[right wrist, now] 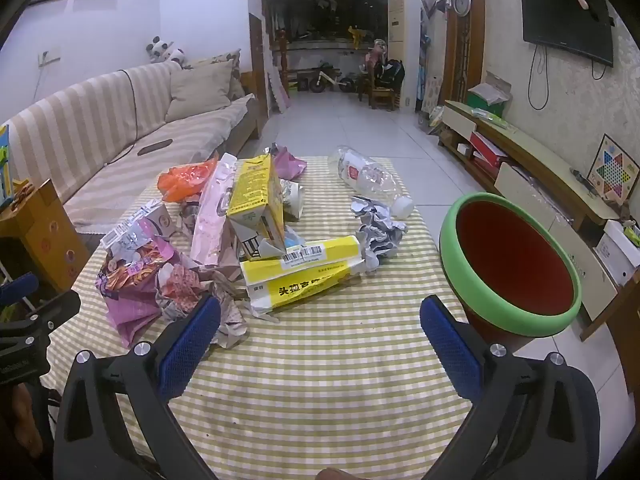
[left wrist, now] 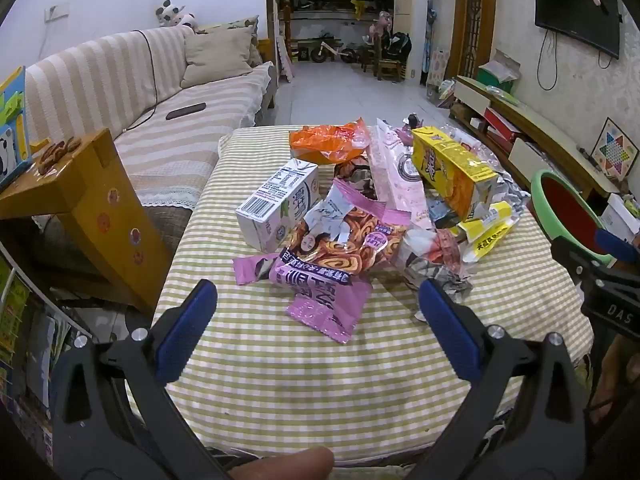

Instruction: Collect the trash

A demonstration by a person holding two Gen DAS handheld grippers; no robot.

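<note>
A pile of trash lies on the checked tablecloth (left wrist: 280,368): a white milk carton (left wrist: 276,204), a purple snack wrapper (left wrist: 328,280), an orange bag (left wrist: 332,142), a yellow box (left wrist: 452,168) and crumpled paper (left wrist: 436,264). My left gripper (left wrist: 318,300) is open and empty, just short of the purple wrapper. My right gripper (right wrist: 320,320) is open and empty, near a flattened yellow carton (right wrist: 304,272). In the right wrist view, a clear plastic bottle (right wrist: 372,180) and crumpled paper (right wrist: 378,232) lie further back. A red bin with a green rim (right wrist: 512,264) stands at the table's right edge.
A striped sofa (left wrist: 168,112) runs along the left. A wooden stool (left wrist: 88,200) stands between the sofa and the table. A low TV cabinet (right wrist: 532,168) lines the right wall. Tiled floor (right wrist: 344,128) lies beyond the table.
</note>
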